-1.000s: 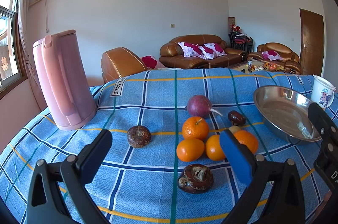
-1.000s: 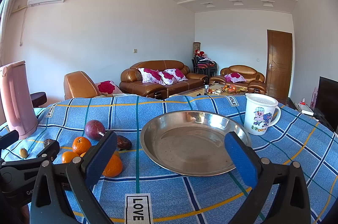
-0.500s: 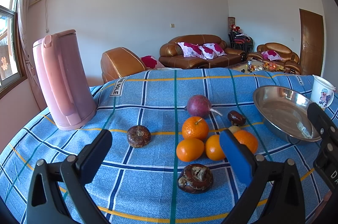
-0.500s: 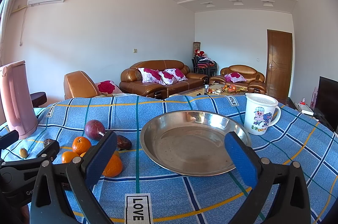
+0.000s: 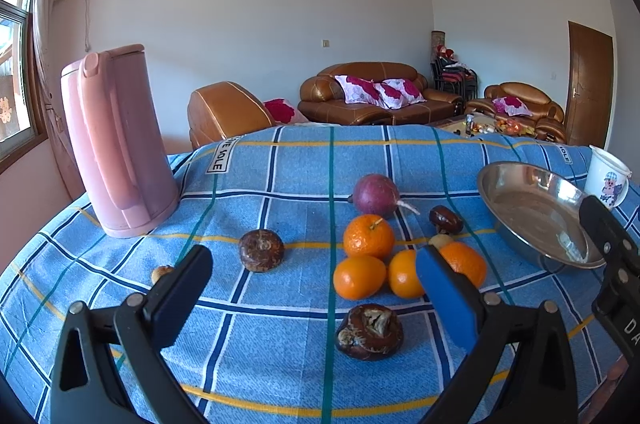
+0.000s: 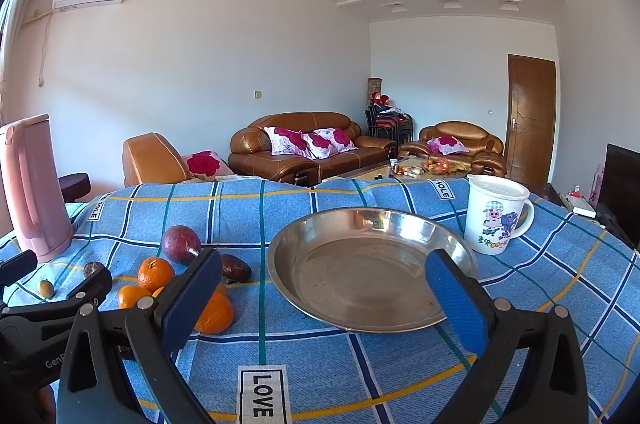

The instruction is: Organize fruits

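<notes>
Several oranges (image 5: 368, 237) lie clustered on the blue checked tablecloth (image 5: 280, 176), with a purple round fruit (image 5: 376, 195) behind them and dark brown fruits (image 5: 261, 250) (image 5: 369, 331) nearer me. My left gripper (image 5: 312, 288) hovers open just short of the cluster, holding nothing. An empty steel bowl (image 6: 372, 264) sits to the right. My right gripper (image 6: 324, 292) stands open in front of the bowl, also holding nothing. In the right wrist view the oranges (image 6: 155, 274) and purple fruit (image 6: 181, 244) lie left of the bowl.
A tall pink kettle (image 5: 116, 144) stands at the table's left rear. A white cartoon mug (image 6: 496, 216) is right of the bowl. A small yellowish fruit (image 5: 162, 272) lies near the left finger. Brown sofas (image 6: 308, 148) fill the room behind.
</notes>
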Demonstrator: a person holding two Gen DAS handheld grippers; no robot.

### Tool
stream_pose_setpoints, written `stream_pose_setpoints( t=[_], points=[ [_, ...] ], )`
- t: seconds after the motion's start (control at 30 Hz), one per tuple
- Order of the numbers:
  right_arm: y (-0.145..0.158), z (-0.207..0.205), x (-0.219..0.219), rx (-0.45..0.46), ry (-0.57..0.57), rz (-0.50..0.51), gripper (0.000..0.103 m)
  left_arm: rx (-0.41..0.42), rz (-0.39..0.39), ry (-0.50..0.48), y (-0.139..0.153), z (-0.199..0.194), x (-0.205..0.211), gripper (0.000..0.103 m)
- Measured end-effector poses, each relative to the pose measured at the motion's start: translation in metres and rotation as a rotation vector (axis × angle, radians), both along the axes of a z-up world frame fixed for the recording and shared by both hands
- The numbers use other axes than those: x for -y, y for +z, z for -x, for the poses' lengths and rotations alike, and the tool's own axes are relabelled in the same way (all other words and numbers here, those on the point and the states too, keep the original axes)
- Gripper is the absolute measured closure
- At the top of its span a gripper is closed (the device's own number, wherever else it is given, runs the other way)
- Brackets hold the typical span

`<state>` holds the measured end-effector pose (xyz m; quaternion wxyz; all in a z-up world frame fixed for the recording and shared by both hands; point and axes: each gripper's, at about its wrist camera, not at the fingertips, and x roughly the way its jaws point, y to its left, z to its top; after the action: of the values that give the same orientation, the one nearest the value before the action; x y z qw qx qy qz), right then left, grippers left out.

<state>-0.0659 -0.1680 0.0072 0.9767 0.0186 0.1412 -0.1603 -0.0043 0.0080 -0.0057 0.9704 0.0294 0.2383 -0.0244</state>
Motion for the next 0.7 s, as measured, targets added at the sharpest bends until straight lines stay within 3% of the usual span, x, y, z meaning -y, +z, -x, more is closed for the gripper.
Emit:
stream_pose_setpoints(
  t=[0.23, 0.5, 0.7],
  points=[
    [-0.001, 0.001, 0.000, -0.014, 0.041, -0.020, 0.001, -0.073, 0.002, -0.024, -0.004, 0.006, -0.016, 0.000],
    [-0.015, 0.005, -0.015, -0.175, 0.252, -0.188, 0.002, -0.145, -0.126, 0.000, -0.014, 0.023, -0.097, 0.000],
    [-0.031, -0.033, -0.068, -0.341, 0.421, -0.232, 0.010, -0.208, -0.086, 0.052, -0.015, 0.006, -0.159, 0.005]
  ],
)
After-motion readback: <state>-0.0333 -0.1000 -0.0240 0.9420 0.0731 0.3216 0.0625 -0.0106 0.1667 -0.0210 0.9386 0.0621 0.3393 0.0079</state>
